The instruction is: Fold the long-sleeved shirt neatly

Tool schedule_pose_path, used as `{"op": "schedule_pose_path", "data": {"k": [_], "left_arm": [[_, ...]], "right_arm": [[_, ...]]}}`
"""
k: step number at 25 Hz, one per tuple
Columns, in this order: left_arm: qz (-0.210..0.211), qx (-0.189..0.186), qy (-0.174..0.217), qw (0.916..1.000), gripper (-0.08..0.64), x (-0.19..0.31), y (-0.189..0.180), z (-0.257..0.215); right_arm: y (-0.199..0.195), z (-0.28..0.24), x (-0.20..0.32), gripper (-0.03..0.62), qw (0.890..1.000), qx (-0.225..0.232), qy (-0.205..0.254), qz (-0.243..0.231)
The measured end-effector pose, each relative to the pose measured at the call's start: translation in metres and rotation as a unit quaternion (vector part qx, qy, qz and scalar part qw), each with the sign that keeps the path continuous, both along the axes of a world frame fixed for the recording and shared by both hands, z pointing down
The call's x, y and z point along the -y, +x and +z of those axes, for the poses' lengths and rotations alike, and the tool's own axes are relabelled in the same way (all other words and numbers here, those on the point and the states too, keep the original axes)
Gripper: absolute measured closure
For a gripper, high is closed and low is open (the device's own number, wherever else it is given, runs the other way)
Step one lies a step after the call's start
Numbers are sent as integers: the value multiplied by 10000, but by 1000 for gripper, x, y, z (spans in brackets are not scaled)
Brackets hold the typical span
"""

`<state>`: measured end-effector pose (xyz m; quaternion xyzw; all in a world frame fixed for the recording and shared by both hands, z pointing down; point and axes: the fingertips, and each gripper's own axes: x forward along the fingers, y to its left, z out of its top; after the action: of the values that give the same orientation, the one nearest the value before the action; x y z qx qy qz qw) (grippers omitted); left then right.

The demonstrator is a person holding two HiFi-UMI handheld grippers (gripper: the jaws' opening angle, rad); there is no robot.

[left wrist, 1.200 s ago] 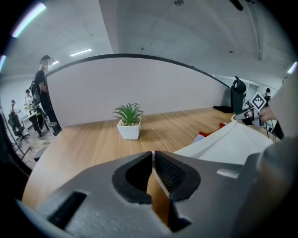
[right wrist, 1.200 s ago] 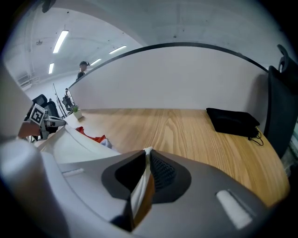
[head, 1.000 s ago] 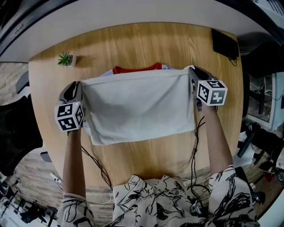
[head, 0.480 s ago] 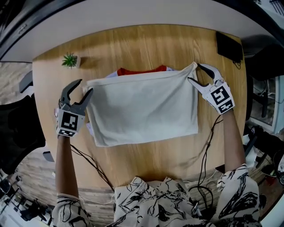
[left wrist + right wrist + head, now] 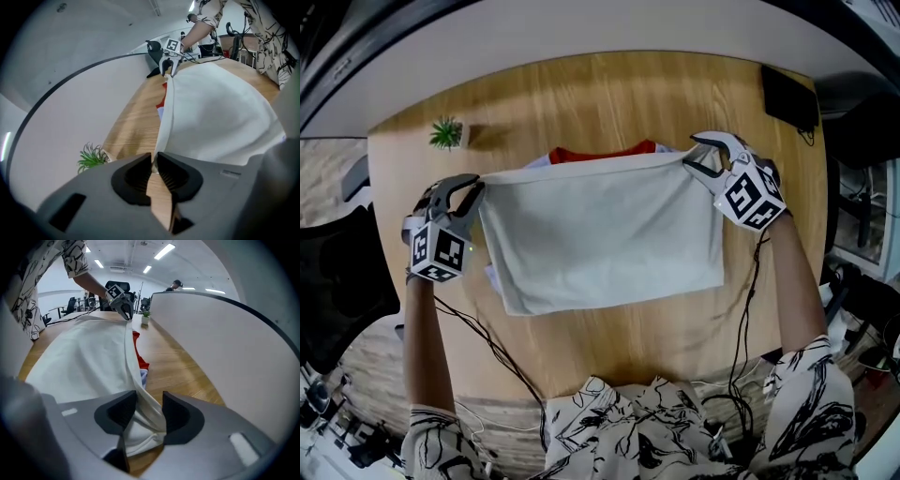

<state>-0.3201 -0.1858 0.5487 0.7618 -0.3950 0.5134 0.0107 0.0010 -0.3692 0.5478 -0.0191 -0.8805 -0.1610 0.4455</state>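
On the wooden table (image 5: 581, 94) the white long-sleeved shirt (image 5: 600, 234) lies left-right; left gripper (image 5: 469, 187) and right gripper (image 5: 689, 159), jaws just closed further, pinch its upper corners.

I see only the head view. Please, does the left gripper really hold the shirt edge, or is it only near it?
Observer: It holds it. In its own view the left gripper has just been closing, and its fingers pinch a thin edge of the shirt at their tips.
Operator: And the right one, please?
Observer: The right gripper has also just been closing. A thick bunch of shirt fills the gap between its fingers and touches both.
Operator: Is somebody standing close to the far side of the table?
Observer: Not close. The right gripper view shows a person far off, behind the partition.
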Motion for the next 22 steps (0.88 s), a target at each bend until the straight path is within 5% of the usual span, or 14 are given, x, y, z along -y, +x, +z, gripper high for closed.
{"op": "schedule_pose_path", "data": {"k": [3,7,11,16,22], "left_arm": [[-343,-255,133,9990,541,9,-6,-4],[-1059,-685,128,9919,541,22,-17,-5],[-1869,-1284,-56,9739,538,29,-25,3],[-2421,-1484,61,9588,476,36,-33,5],[-2655,-1884,572,9438,396,12,-28,-37]], "right_arm": [[0,2,5,466,9999,45,-16,165],[-2,4,13,497,9977,193,-302,579],[-2,12,20,482,9884,267,-926,1174],[2,10,27,422,9821,385,-1022,1537],[22,-31,21,391,9615,1078,-1164,2243]]}}
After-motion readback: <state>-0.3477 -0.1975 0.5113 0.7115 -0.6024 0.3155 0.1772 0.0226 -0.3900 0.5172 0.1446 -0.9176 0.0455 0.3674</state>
